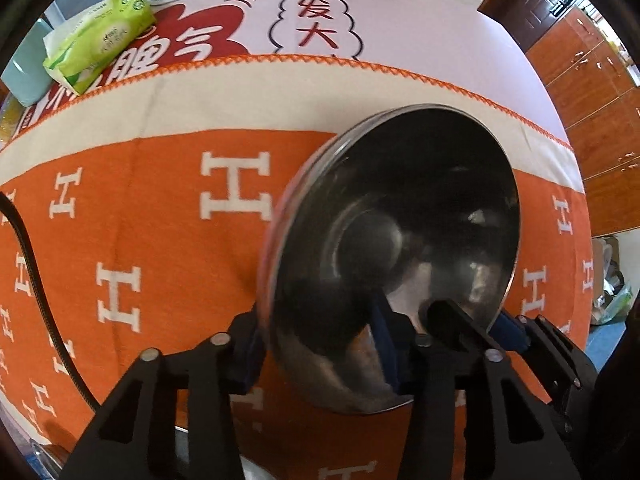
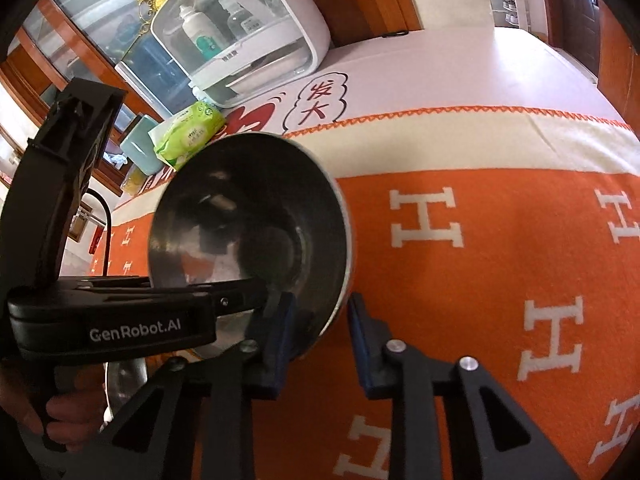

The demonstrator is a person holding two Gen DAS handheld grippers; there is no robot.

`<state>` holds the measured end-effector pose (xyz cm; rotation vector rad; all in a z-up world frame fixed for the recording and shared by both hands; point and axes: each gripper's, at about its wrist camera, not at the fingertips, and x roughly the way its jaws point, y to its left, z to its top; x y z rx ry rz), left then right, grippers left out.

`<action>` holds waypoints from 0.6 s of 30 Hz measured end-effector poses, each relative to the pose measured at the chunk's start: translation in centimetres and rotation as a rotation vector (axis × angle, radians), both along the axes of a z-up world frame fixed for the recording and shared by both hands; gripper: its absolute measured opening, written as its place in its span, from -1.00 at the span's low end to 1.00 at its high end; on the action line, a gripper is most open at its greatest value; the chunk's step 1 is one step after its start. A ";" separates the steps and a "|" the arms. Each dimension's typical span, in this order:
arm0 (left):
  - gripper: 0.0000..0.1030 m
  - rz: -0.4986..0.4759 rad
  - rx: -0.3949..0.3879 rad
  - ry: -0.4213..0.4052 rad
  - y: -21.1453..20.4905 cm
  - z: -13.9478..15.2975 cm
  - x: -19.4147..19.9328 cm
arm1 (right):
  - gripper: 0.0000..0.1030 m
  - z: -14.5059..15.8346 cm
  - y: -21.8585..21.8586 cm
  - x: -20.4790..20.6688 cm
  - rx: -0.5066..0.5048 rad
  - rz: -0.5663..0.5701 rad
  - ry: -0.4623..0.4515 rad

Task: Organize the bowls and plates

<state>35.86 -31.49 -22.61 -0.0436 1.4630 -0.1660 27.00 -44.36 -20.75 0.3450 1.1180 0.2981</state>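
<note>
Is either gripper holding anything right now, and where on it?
Both hold the same steel bowl by its rim. The left gripper and the right gripper each pinch it with one finger inside and one outside.

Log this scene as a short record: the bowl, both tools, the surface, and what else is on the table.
bowl: steel bowl, tipped on edge, inside facing the cameras
left tool: left tool clamped over the bowl's wall, one finger inside, one outside
right tool: right tool astride the rim; contact of the pads unclear
surface: orange cloth with white H letters
background: green tissue pack, white storage box holding bottles
</note>
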 end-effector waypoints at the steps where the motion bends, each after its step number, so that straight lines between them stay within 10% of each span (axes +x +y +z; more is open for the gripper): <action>1: -0.21 -0.005 0.001 0.003 -0.2 0.0 -0.1 | -0.57 -0.1 -0.1 -0.1 -0.001 -0.003 0.002; 18: -0.52 -0.071 -0.051 0.038 -2.5 1.2 -3.6 | -0.73 0.1 -2.9 -2.6 -0.032 -0.075 0.055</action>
